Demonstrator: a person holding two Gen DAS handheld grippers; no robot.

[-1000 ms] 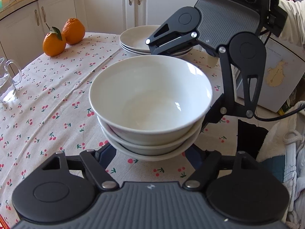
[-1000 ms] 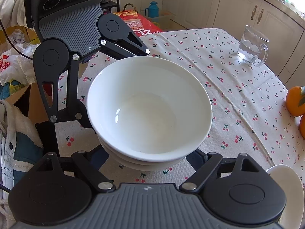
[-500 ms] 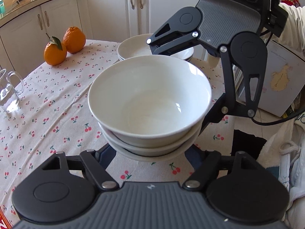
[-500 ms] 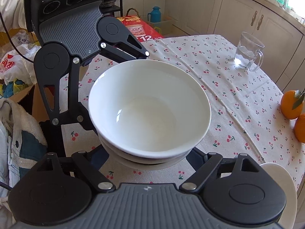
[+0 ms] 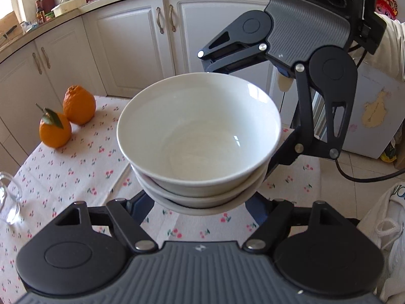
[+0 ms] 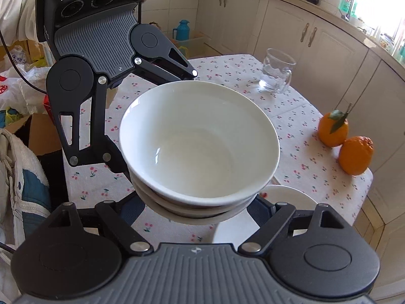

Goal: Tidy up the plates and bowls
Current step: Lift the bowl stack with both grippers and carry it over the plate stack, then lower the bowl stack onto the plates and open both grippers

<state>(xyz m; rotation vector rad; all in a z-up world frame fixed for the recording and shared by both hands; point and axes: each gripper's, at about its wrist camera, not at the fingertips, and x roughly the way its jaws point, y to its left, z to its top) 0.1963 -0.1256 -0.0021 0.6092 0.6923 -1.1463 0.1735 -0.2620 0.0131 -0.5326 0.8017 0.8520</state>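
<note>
above the table [image 5: 63,177], between the two grippers, a stack of white bowls [image 5: 200,136] hangs clear of the cherry-print cloth. the left gripper [image 5: 200,202] meets the lowest bowl from one side and the right gripper [image 6: 202,202] meets it from the opposite side. each tool's jaws spread wide around the lower wall of the stack, under the rims. the fingertips are hidden beneath the bowls, so the exact contact cannot be seen, but the stack has no other support, so both appear to grip it. a plate [image 6: 265,215] lies on the table below the stack in the right view. two oranges [image 6: 344,141] and a glass mug [image 6: 277,71] stand well apart from it. the bowls look glazed: stiff, smooth, likely slippery, fairly heavy as a stack, and breakable. the nested upper bowls sit loose, so tilting could slide them. the safest hold is judged to be low on the bottom bowl, on opposite sides, kept level.
</note>
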